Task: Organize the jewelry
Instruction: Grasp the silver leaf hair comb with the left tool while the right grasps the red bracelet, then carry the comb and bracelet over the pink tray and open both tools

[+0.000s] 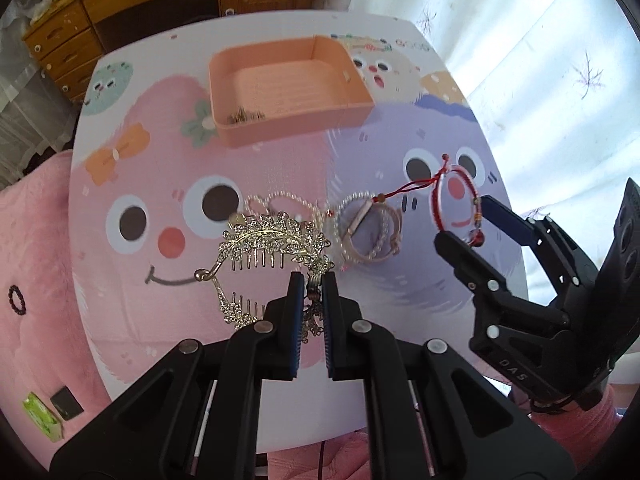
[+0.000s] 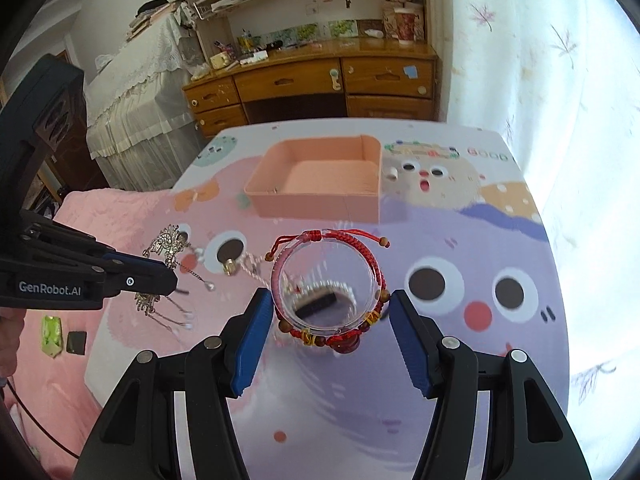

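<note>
From the left wrist view, your left gripper (image 1: 312,280) is pinching the near end of the rhinestone hair comb (image 1: 266,246), jaws narrowed onto it, the comb lying just in front on the cartoon table mat (image 1: 168,176). Just right of the comb, the pearl necklace (image 1: 280,202) and stacked bangles (image 1: 372,236) are lying on the mat. The peach tray (image 1: 288,88) is sitting farther back, with a small dark item in its near left corner. Your right gripper (image 1: 464,220) is showing at the right, around the red cord bracelet (image 1: 456,200).

From the right wrist view, your right gripper (image 2: 330,306) is standing wide, its pads flanking the red cord bracelet (image 2: 328,284) on its clear ring; whether they are touching it I cannot tell. The peach tray (image 2: 316,204) is sitting beyond, and your left gripper (image 2: 160,276) is showing at the left on the hair comb (image 2: 168,244).
</note>
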`<state>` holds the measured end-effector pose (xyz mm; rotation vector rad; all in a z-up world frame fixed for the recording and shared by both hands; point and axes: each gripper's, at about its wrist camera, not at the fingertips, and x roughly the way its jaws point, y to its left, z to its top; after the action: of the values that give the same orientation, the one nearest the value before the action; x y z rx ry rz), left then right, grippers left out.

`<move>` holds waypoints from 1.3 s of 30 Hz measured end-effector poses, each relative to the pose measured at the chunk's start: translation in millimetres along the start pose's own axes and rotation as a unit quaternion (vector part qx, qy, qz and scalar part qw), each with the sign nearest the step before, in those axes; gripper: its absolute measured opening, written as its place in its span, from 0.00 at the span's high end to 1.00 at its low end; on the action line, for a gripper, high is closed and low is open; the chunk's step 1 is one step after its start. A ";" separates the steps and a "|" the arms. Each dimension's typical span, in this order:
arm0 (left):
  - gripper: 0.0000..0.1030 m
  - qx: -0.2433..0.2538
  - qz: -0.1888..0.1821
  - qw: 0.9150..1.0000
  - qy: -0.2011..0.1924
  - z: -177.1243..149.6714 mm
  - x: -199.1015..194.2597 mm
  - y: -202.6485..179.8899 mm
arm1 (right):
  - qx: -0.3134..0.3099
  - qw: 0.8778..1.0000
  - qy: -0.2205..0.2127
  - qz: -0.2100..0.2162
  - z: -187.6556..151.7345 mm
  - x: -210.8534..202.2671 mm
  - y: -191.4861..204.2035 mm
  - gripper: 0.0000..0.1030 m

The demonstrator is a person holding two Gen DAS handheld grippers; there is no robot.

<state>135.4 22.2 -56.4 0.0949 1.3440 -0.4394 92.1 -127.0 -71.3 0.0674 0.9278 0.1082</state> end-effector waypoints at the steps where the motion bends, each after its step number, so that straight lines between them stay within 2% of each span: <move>1: 0.94 0.002 0.002 1.000 -0.008 4.6 -5.1 0.9 | 0.002 1.000 -0.005 0.001 6.4 0.4 2.3 0.41; 5: 0.94 0.012 0.003 1.000 -0.025 28.0 -19.4 4.4 | 0.017 1.000 -0.024 0.010 33.8 6.0 9.7 0.41; 11: 0.94 -0.001 -0.008 0.999 -0.052 67.5 -27.8 21.0 | 0.019 0.999 -0.046 0.022 72.0 19.2 23.0 0.41; 16: 0.94 -0.040 -0.020 0.997 -0.069 98.8 -23.9 43.2 | 0.014 0.998 -0.061 0.015 102.2 36.5 29.9 0.41; 23: 0.94 -0.060 -0.040 0.993 -0.096 132.4 -5.4 67.4 | 0.008 0.998 -0.061 -0.003 137.1 72.2 32.4 0.41; 32: 0.94 -0.058 -0.081 0.989 -0.112 157.4 31.6 75.3 | 0.023 0.999 -0.041 -0.021 153.6 121.0 20.5 0.41; 39: 0.94 -0.060 -0.088 0.988 -0.109 167.4 53.9 76.0 | 0.040 0.998 -0.035 -0.030 150.4 148.0 2.7 0.40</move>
<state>325.2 25.3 -82.5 -0.1686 1.1644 -0.5015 300.5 -107.9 -98.7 0.1168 0.8635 0.0123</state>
